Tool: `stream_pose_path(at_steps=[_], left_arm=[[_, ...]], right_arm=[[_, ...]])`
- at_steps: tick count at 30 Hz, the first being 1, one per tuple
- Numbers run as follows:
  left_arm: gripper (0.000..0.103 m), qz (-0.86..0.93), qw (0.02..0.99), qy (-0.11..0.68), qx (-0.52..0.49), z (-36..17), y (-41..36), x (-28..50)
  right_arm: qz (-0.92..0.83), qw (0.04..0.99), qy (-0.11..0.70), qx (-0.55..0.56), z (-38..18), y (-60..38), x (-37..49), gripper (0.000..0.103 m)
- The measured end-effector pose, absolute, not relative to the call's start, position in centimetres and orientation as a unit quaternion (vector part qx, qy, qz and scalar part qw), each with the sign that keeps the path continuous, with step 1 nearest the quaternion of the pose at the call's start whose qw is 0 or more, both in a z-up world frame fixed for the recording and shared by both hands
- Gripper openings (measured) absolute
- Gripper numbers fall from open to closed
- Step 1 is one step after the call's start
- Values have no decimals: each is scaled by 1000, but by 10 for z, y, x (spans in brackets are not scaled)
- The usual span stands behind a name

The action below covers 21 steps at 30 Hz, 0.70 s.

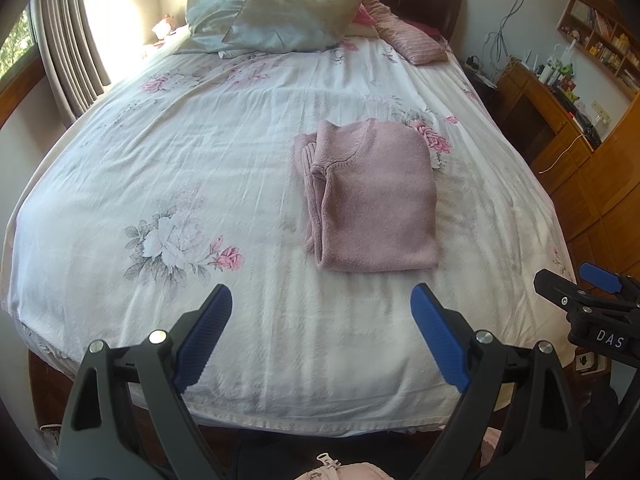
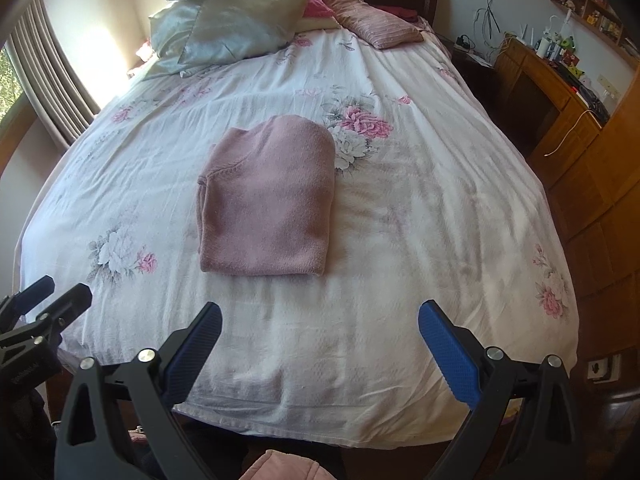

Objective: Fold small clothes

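Item: pink sweater (image 1: 372, 196), one piece, knit.

Location: on the bed (image 1: 200, 168), on the floral sheet, well short of the pillows (image 1: 272, 16) and nearer the foot edge than the headboard. A pink flower print shows just beyond its far right corner.

Condition: folded into a compact, roughly square packet. The top face is smooth, and the near edge runs straight. On its left side a ribbed sleeve or hem edge is tucked in, with stacked layers visible along that edge. The far edge is rounded where the collar or shoulder area lies. No loose sleeve trails onto the sheet.

Task status: this piece appears done; the fold looks finished and nothing touches it. Pale pink fabric (image 2: 280, 468) shows at the bottom of both views, below the foot of the bed. It may be a further garment awaiting folding, or the person's own clothing; which cannot be told. No other clothes lie on the bed.

Tools: left hand-held gripper (image 1: 320, 340), fingers spread wide, holding nothing, hovering over the foot of the bed, apart from the sweater. Right hand-held gripper (image 2: 320, 356), likewise spread and empty, beside the left one, also apart from the sweater.
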<state>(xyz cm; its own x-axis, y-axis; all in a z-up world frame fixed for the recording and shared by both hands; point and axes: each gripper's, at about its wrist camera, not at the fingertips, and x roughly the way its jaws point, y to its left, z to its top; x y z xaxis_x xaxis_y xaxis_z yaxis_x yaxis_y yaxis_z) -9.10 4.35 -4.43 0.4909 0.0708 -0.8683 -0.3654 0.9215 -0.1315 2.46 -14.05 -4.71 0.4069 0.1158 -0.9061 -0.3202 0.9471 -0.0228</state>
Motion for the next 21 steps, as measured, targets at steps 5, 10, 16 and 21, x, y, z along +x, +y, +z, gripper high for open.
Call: stream_pose_path(at_steps=[5,10,16,21], left_arm=[[90,132,848,490,-154,-46,44,-91],[90,131,847,492,-154,-47,45,-90],[90,131,847,492,-154,-49,45,-90],[90,130,849,489,-152,-48,43,-89]], right_arm=[[133,832,529,-100,-51,-140,25,99],[134,837,520,-104,-51,-141,29,99],[135,834,523,-115,-52,-142,37,99],[131,832,527,-115,-53,-146,42,99]])
